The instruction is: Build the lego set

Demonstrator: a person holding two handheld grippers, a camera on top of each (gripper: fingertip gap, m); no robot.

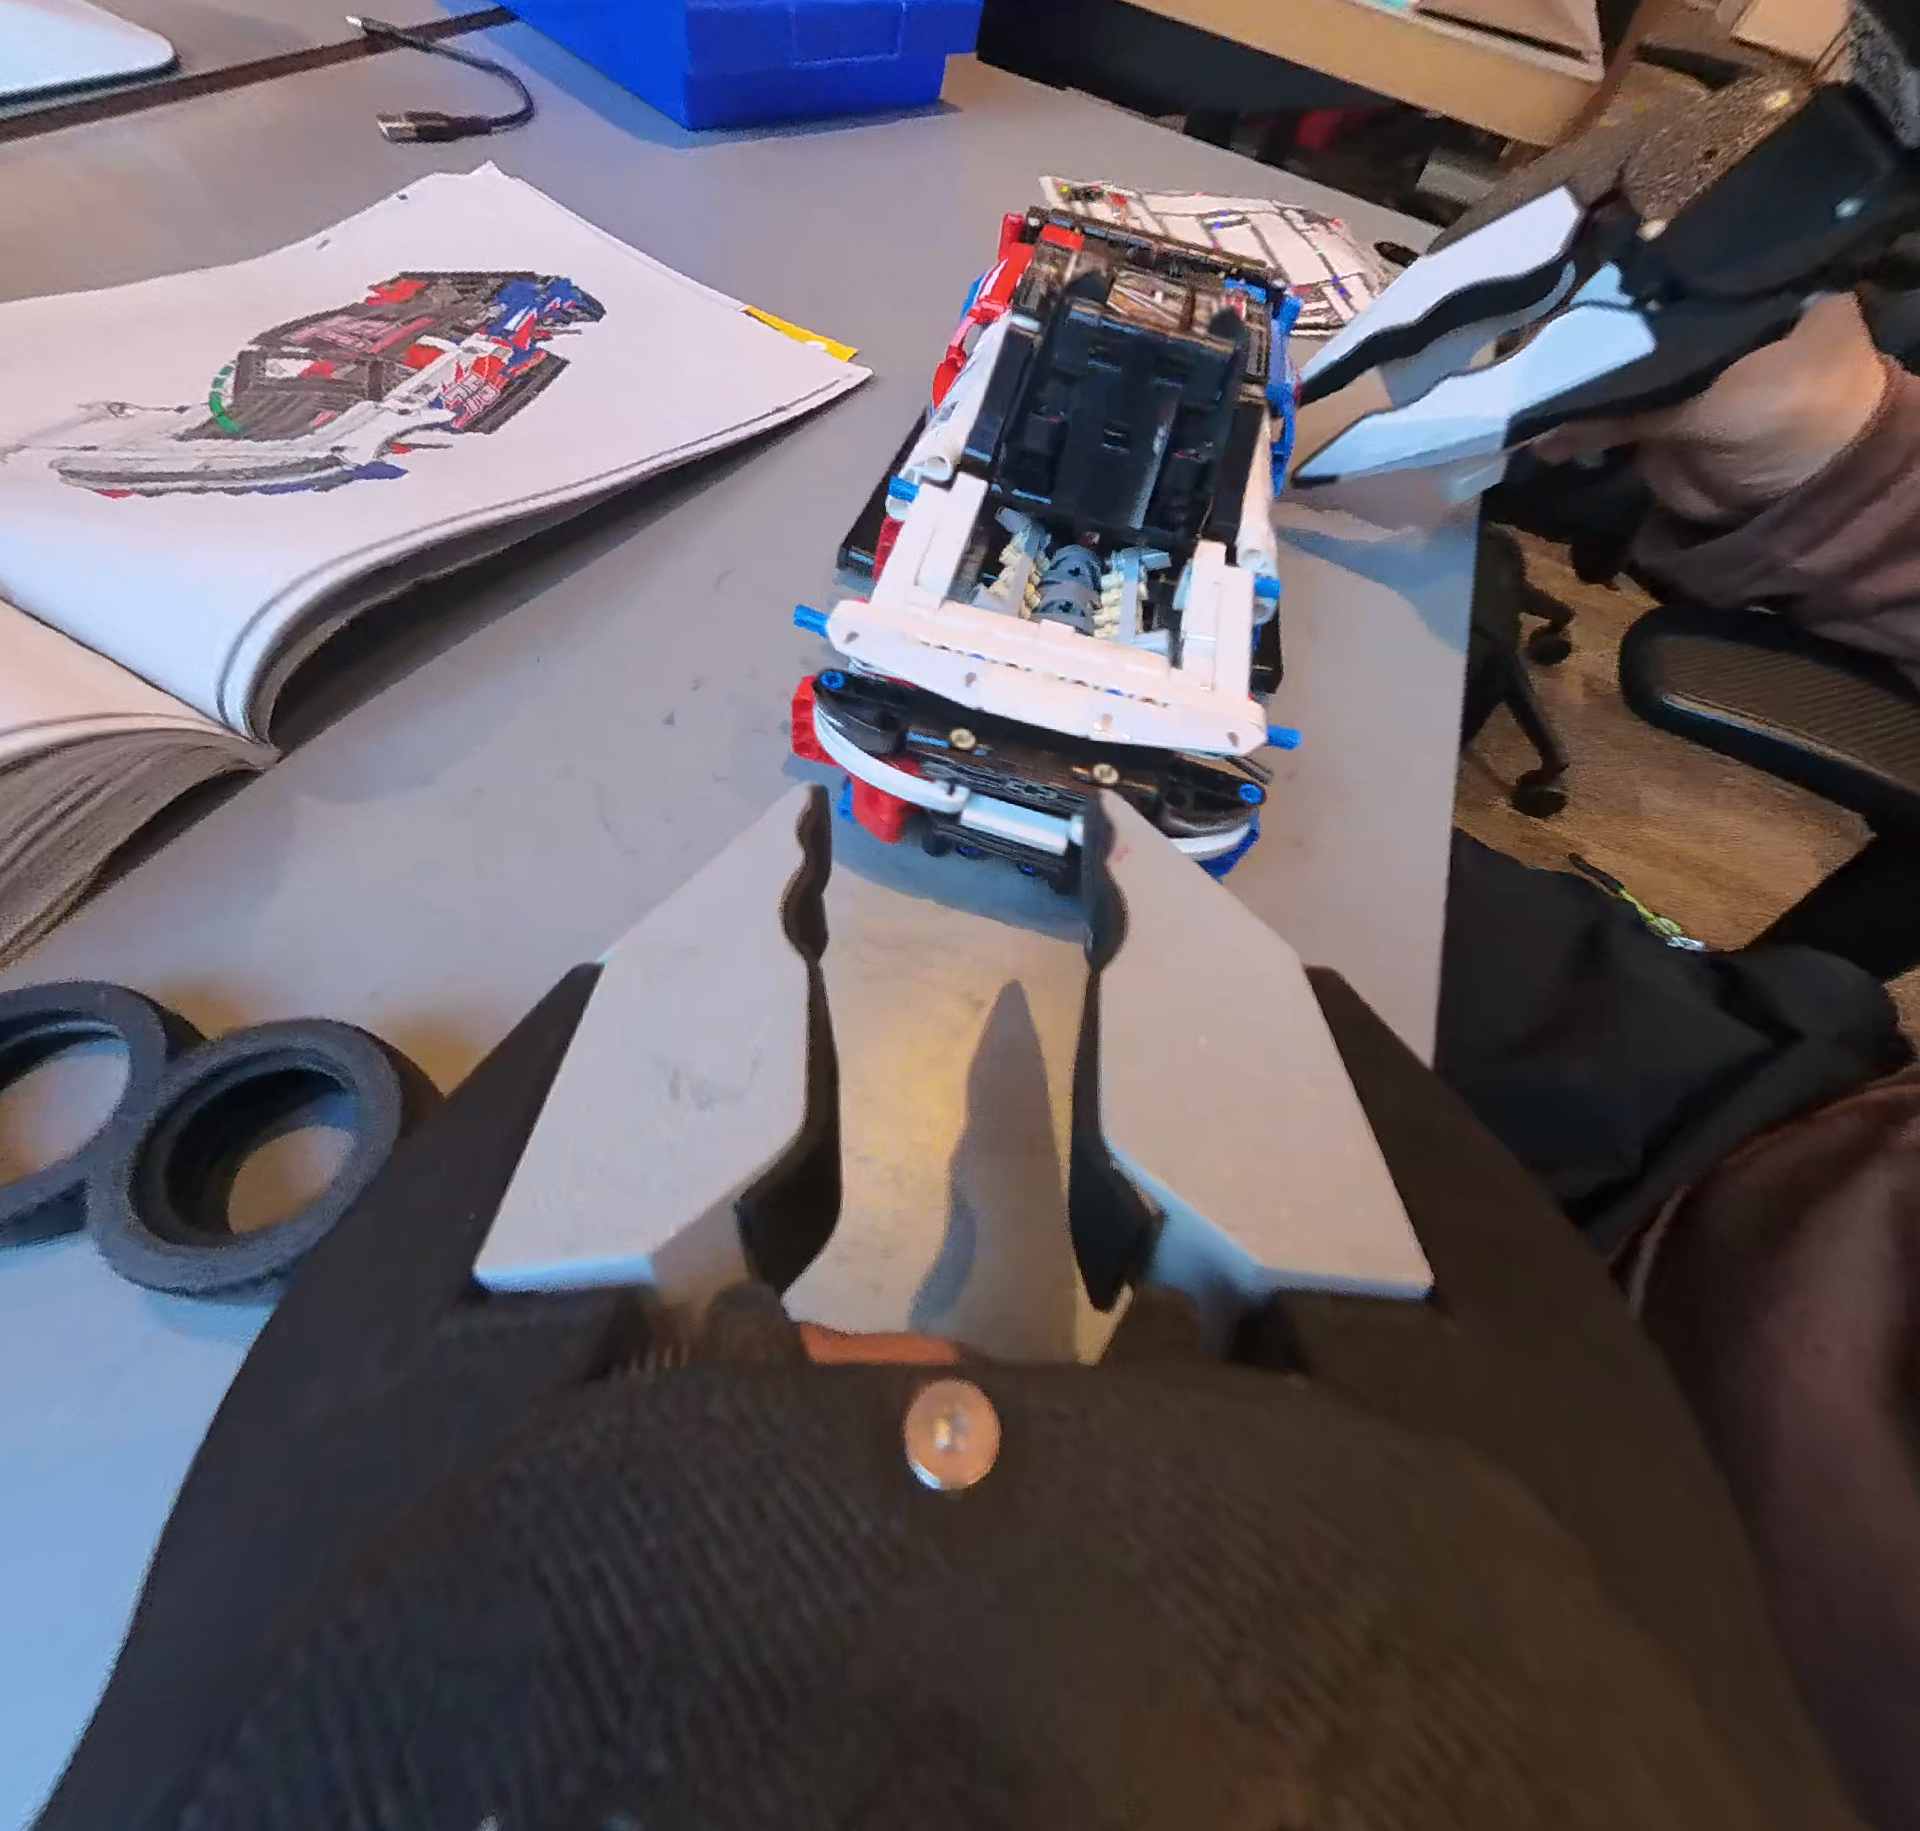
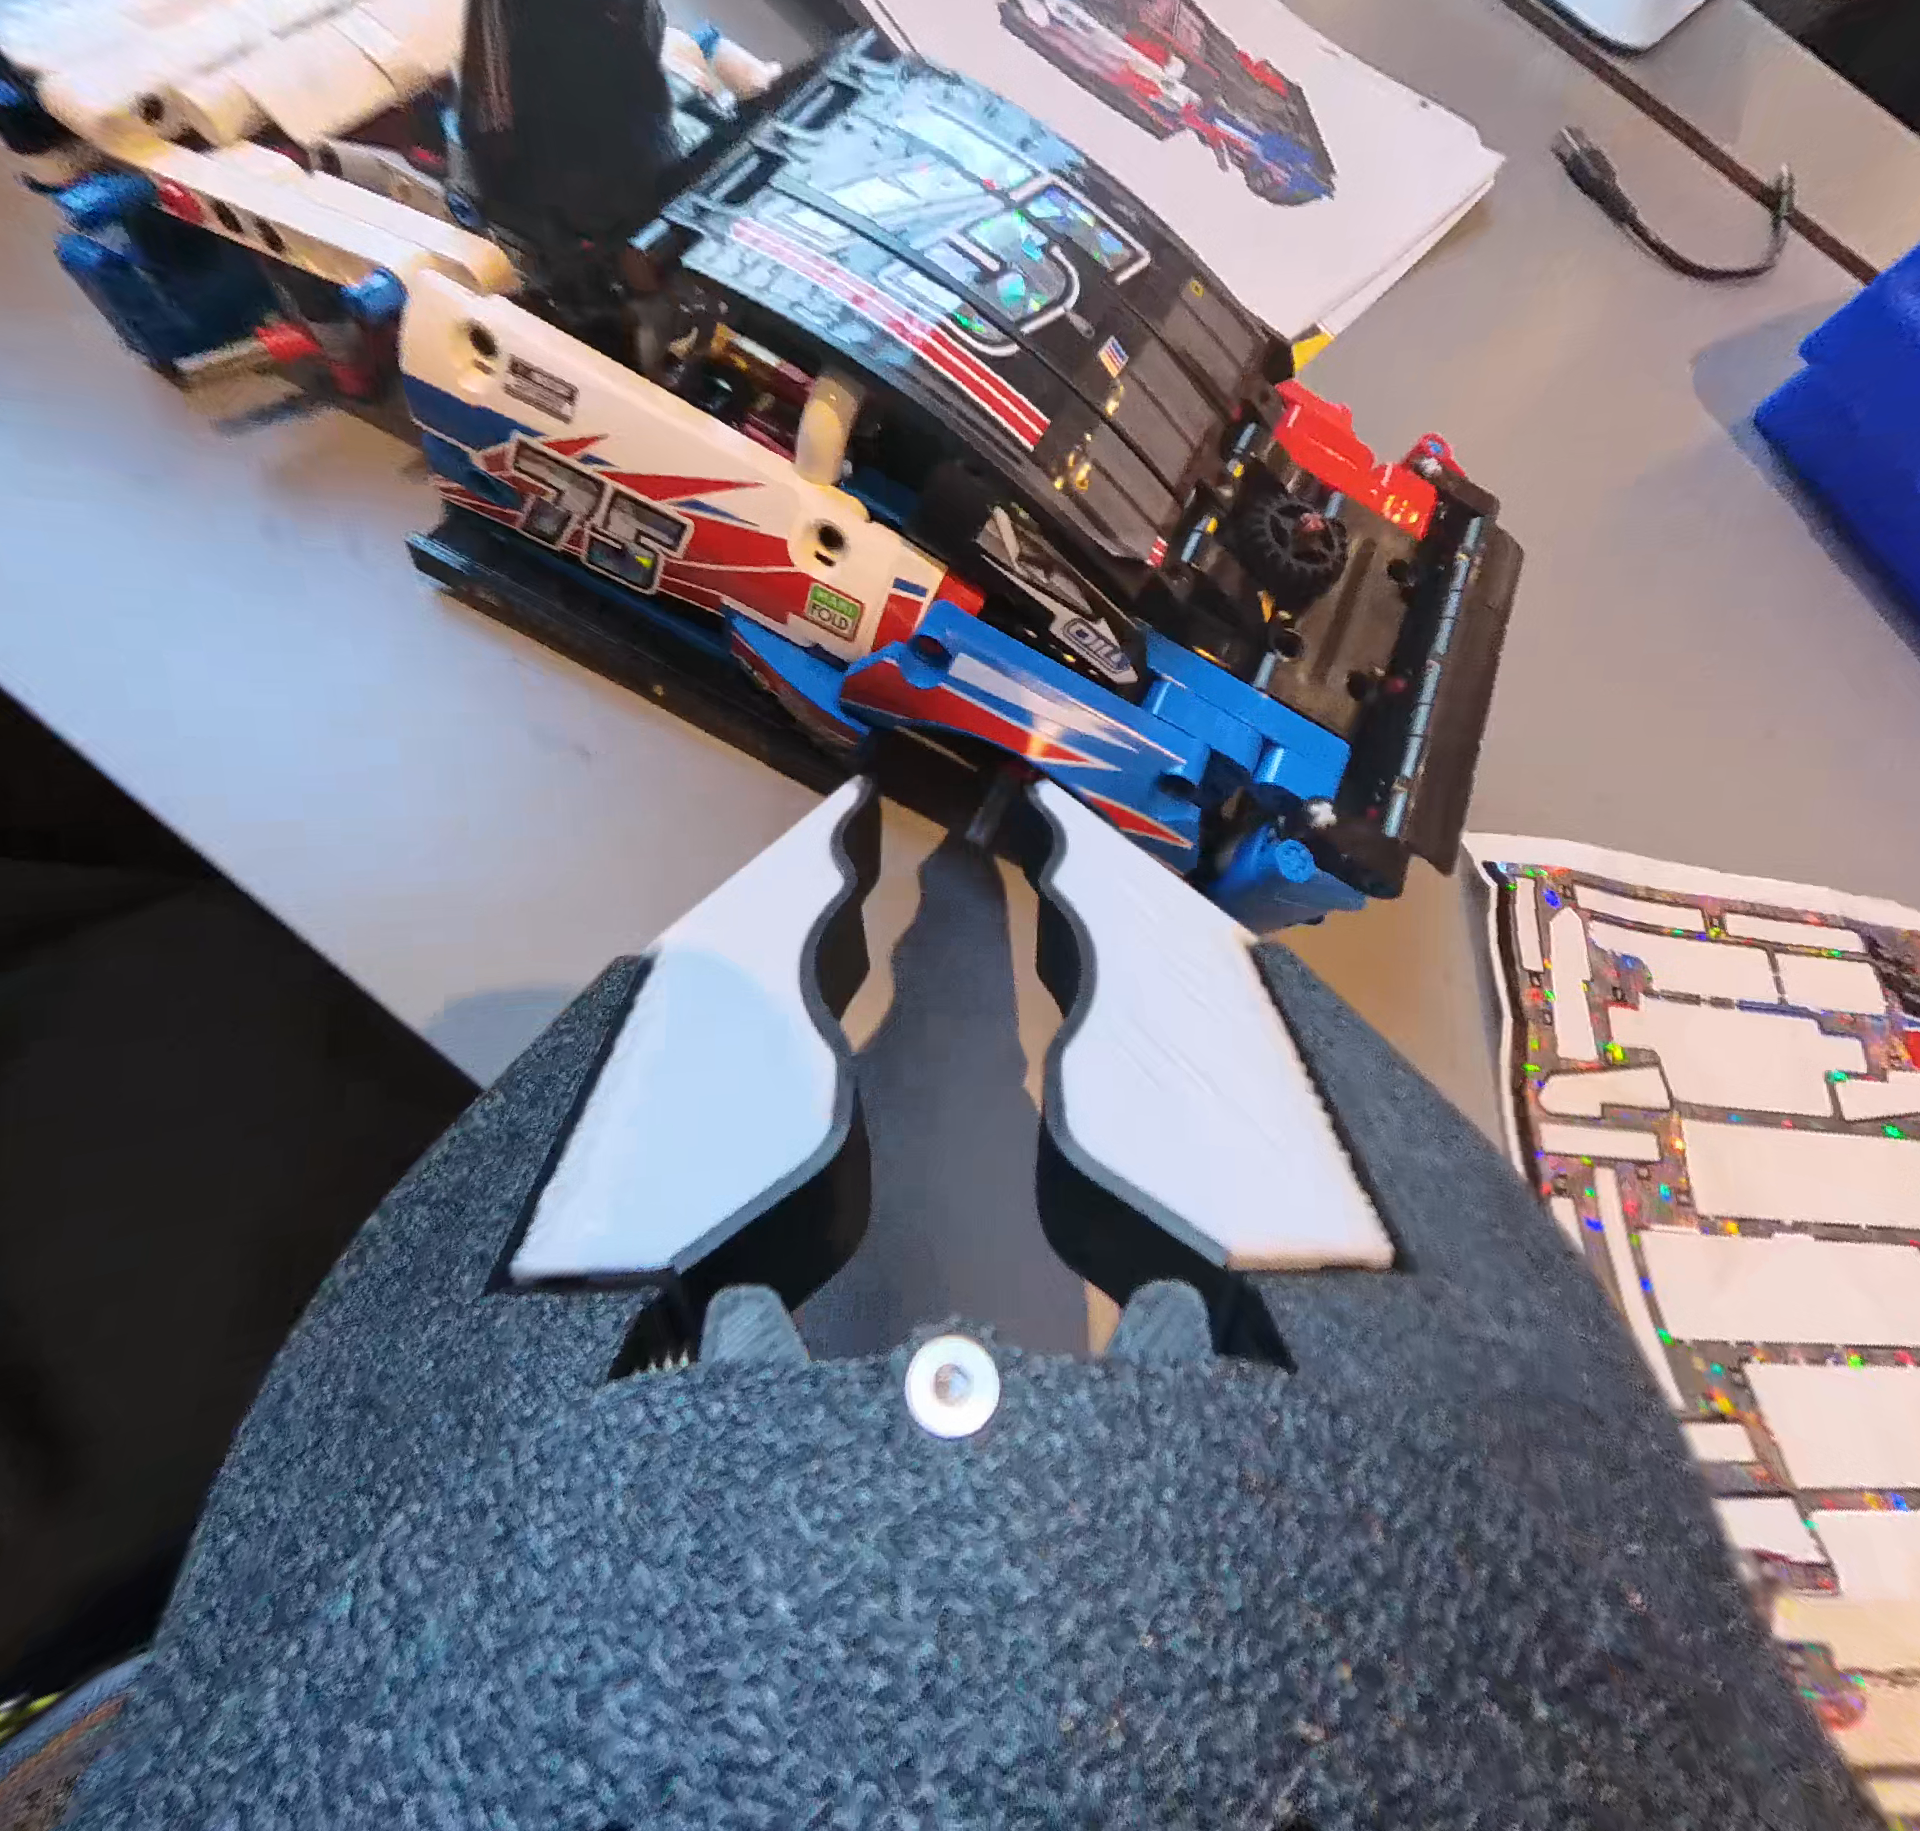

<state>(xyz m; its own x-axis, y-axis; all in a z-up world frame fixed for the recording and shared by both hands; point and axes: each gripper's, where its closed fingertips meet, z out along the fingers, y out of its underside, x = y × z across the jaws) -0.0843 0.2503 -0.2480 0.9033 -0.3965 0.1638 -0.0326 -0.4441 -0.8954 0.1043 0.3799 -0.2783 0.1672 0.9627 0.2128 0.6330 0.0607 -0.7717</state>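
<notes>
Two claws [image 1: 961, 810] [image 2: 951, 794] parted, empty, at lego car [image 1: 1081, 534]; blue bin [image 1: 727, 5] contents unseen.

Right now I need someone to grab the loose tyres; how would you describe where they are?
Start at the grey table and find the open instruction booklet left of the lego car. Just below the booklet's near corner, beside the left tool, lie two black rubber tyres, overlapping. They are the only hollow rings there, with no wheel hubs inside.
</notes>
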